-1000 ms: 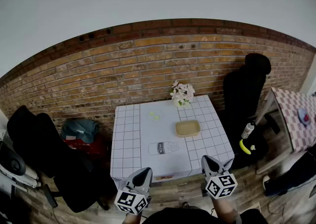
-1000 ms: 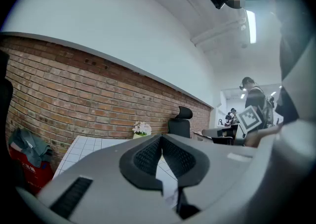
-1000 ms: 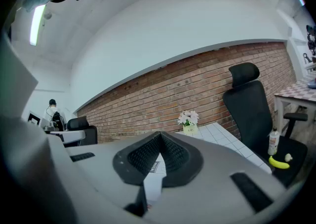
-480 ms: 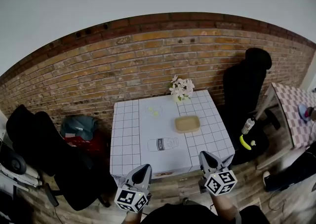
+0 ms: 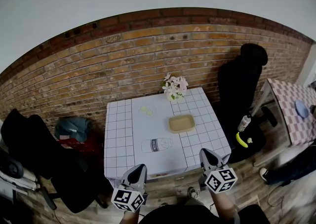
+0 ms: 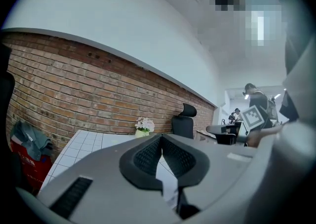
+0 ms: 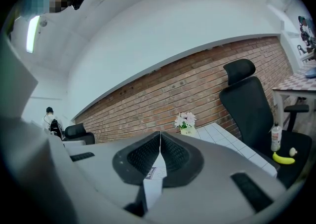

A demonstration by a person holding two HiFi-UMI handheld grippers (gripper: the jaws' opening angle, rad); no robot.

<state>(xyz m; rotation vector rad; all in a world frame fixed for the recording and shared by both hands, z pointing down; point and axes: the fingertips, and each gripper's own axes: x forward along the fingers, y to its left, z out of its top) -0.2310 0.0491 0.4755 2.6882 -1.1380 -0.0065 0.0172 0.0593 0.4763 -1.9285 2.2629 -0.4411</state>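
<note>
Red brick wall backs a square table [image 5: 118, 139] under a white grid-pattern cloth, mid-frame in the head view. At lower left of centre, the left gripper [image 5: 139, 168] has its jaws pressed together on nothing. The right gripper [image 5: 204, 154], lower right of centre, is likewise closed and empty. Both hang off the table's near edge, touching nothing. Nearest them, higher in frame, a white milk carton [image 5: 157, 145] lies flat on the cloth. Up and right of it sits a shallow tan rectangular tray [image 5: 181, 123]. A small vase of pale flowers [image 5: 173, 87] stands at the far edge.
</note>
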